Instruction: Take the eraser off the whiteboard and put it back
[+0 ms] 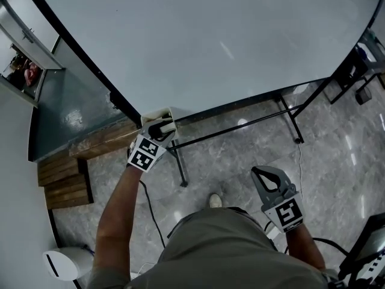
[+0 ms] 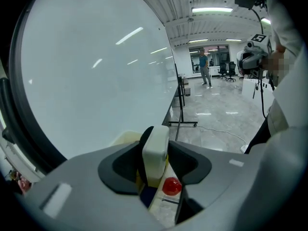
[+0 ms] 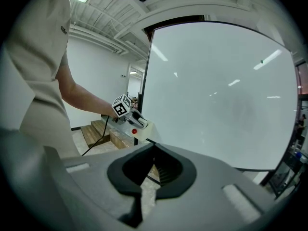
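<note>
The whiteboard [image 1: 210, 41] leans across the top of the head view on a black frame. At its lower left corner my left gripper [image 1: 157, 128] is shut on the cream eraser [image 1: 165, 114], which rests against the board's bottom edge. In the left gripper view the eraser [image 2: 156, 153] stands upright between both pads of the left gripper [image 2: 154, 139], beside the board [image 2: 86, 81]. My right gripper [image 1: 264, 174] hangs shut and empty over the floor, well away from the board. The right gripper view shows its closed jaws [image 3: 153, 150], the board [image 3: 221, 95] and the left gripper [image 3: 134, 123] beyond.
Black stand legs [image 1: 289, 116] run under the board onto the grey marble floor. Wooden steps [image 1: 63, 179] lie at the left, with a white round bin [image 1: 66, 261] below them. A cable [image 1: 153, 218] trails from the left gripper. A person [image 2: 204, 69] stands far off in the hall.
</note>
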`<state>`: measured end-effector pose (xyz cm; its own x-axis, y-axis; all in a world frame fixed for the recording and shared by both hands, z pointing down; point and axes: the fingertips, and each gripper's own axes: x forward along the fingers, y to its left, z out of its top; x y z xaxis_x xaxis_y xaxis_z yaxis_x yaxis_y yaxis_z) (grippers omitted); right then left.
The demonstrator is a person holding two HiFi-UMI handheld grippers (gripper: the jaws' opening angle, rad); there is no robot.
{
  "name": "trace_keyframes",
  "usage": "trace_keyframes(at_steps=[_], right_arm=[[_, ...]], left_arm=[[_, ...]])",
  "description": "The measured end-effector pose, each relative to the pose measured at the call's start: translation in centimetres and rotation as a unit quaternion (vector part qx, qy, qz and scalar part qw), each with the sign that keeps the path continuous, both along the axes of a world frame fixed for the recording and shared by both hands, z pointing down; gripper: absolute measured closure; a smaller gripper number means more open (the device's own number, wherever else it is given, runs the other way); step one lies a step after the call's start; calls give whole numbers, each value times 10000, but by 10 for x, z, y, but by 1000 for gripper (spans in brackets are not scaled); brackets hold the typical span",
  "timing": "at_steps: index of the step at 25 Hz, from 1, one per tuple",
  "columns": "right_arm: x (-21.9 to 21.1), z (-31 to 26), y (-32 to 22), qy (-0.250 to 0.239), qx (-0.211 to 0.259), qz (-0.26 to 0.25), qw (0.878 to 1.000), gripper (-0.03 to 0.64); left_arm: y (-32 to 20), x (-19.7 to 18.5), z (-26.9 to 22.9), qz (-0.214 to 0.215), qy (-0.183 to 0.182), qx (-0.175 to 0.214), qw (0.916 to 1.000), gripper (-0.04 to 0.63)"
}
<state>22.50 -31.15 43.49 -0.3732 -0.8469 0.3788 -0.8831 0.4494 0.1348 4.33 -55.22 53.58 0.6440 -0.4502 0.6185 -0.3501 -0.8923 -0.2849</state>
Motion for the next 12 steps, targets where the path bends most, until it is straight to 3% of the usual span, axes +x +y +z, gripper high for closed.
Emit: trace_keyframes(at_steps=[12], right_arm=[[-3, 6, -5, -146, -60, -370, 9992, 614]], left_arm=[[10, -8, -48, -535, 564, 453, 9959, 414]])
